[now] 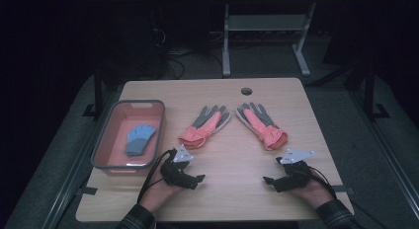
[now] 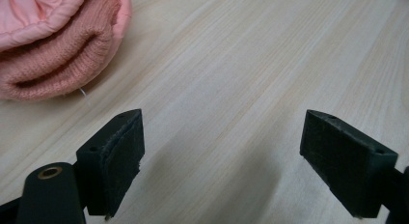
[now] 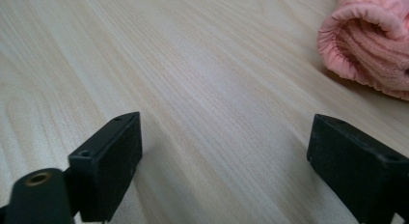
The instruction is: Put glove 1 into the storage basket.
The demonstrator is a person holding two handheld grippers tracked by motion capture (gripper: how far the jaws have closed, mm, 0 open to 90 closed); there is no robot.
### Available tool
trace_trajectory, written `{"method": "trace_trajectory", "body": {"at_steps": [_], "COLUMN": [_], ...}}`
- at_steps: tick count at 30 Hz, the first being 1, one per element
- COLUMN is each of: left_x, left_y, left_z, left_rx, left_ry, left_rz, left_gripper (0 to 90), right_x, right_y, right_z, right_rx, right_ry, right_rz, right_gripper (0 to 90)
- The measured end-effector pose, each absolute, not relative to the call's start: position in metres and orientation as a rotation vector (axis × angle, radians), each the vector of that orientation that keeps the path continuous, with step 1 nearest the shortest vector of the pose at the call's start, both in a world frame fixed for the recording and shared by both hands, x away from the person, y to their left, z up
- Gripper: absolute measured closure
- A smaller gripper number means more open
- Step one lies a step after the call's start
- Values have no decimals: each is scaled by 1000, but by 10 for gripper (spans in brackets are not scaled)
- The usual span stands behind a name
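Pink-and-grey gloves [image 1: 232, 124], blue glove [image 1: 139, 138], pink bin [image 1: 104, 140]

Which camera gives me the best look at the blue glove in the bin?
The high view: it shows the whole blue glove lying inside the pink bin at the table's left. The two gripper views look along open jaws at bare tabletop and pink glove cuffs, so they offer nothing on it.
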State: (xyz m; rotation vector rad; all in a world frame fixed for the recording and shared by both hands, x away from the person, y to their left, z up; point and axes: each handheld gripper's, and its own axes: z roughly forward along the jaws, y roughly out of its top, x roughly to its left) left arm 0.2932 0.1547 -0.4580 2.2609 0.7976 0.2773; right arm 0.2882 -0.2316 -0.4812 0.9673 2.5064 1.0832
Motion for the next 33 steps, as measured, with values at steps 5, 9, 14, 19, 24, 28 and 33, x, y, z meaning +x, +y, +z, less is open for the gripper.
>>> {"method": "trace_trajectory", "body": {"at_steps": [5,9,14,19,24,28,33], "left_x": [290,286,285,283,284,284,283], "left_y": [162,167,172,176,178,178,178], "left_z": [-463,-470,-475,-476,-476,-476,-477], "left_rx": [2255,2282,2267,2253,2258,2258,2258], "left_ry": [778,768,722,693,671,671,669], "left_rz": [287,292,298,291,280,280,279], "left_gripper": [149,149,130,127,126,126,126], "right_x": [288,288,290,291,298,307,320], "right_y": [-232,-234,-236,-240,-243,-245,-246], "right_z": [-479,-473,-468,-461,-452,-445,-438], "right_rx": [964,984,979,962,999,994,1006], "right_ry": [2524,2531,2528,2521,2530,2524,2510], "right_rz": [1067,1084,1112,1135,1149,1152,1162], "right_gripper": [167,236,331,504,771,898,900]}}
